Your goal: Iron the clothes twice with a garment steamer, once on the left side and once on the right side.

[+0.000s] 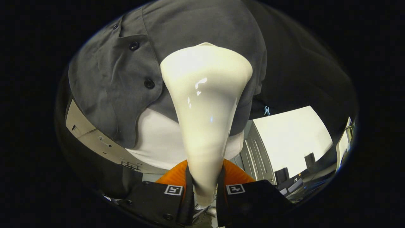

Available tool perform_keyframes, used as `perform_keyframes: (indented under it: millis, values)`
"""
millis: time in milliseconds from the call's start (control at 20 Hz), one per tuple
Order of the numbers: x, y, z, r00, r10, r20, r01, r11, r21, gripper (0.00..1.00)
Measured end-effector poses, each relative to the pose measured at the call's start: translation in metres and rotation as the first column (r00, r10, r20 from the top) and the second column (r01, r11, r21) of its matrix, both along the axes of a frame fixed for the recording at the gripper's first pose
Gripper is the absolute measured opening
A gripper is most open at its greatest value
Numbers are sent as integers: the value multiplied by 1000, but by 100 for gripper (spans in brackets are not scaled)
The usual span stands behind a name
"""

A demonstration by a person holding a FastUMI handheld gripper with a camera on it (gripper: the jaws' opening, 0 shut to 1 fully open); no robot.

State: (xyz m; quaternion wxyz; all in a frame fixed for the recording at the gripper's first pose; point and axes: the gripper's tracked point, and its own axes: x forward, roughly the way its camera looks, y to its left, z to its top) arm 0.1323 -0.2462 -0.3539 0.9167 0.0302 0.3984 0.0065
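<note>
A cream-white garment steamer (pixel 205 107) rises from between my fingers, its narrow handle pinched by both of them and its wide head pointing away from me. My gripper (pixel 205 190) is shut on that handle. The head lies against a dark grey button-up shirt (pixel 177 34) that hangs just beyond it. The shirt's button placket (pixel 140 65) runs to the left of the head, so the head sits on the panel right of the buttons. A white garment (pixel 158 139) shows below the grey shirt's hem, behind the steamer's handle.
A light beige panel (pixel 95 139) slants below the shirt on the left. To the right stand a grey ribbed cabinet (pixel 256 155) and a bright white surface (pixel 291 139). Dark boxes (pixel 281 175) sit low on the right. A small blue clip (pixel 266 110) hangs by the shirt's right edge.
</note>
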Motion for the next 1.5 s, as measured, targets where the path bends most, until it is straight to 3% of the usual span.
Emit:
perform_keyframes:
  millis: [350,750,1000,1200,1500]
  values:
    - [-35,20,49,990,-62,128,65,998,-19,36]
    - [-66,74,145,935,-126,332,119,992,41,36]
    - [-75,101,211,901,-88,426,80,996,37,36]
    - [-83,115,259,858,-75,508,72,997,27,35]
    - [-100,127,333,762,-73,643,71,997,29,35]
